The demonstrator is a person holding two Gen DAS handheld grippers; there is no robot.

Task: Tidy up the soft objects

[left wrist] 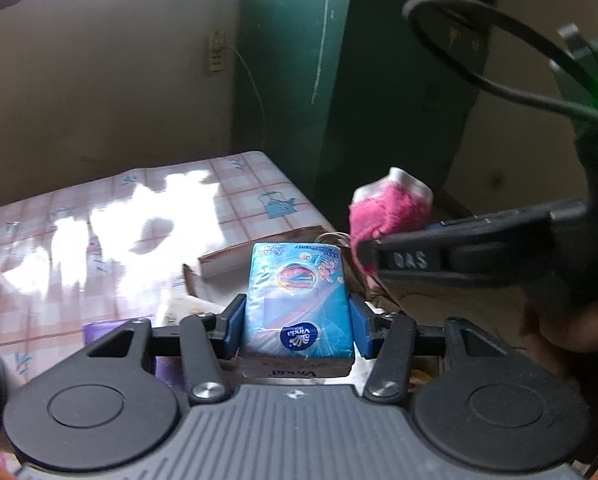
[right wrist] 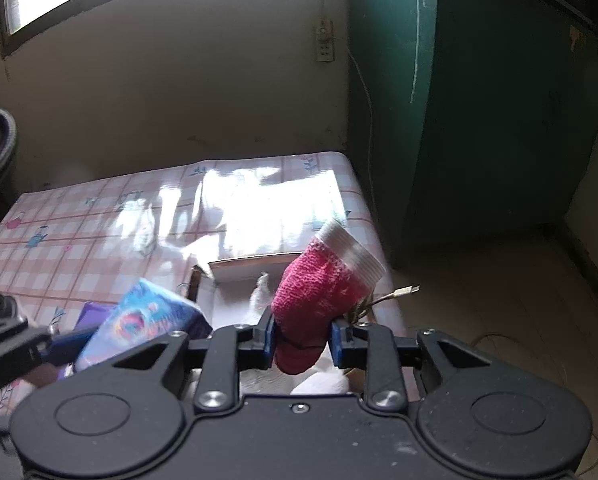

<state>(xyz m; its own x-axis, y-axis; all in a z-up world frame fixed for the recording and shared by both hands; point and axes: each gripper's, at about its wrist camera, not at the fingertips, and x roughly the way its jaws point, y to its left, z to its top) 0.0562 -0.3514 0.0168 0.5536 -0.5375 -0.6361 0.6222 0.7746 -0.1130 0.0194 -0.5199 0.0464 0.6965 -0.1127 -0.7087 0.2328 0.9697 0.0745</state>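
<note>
Above the pink-checked glossy worktop (right wrist: 99, 232), bare toward the wall, the left gripper (left wrist: 297, 320) has its blue-padded fingers clamped on a blue plastic-wrapped Vinda tissue pack (left wrist: 297, 300). Only the right wrist view shows the open white-lined cardboard box (right wrist: 239, 276) near the worktop's right edge. The right gripper (right wrist: 301, 340) pinches a fuzzy magenta sock with grey ribbed cuff (right wrist: 319, 296).

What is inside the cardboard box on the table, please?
The cardboard box shows some white soft material inside. Its nearer part is covered by the pink sock and the right gripper, so anything else stays hidden.
</note>
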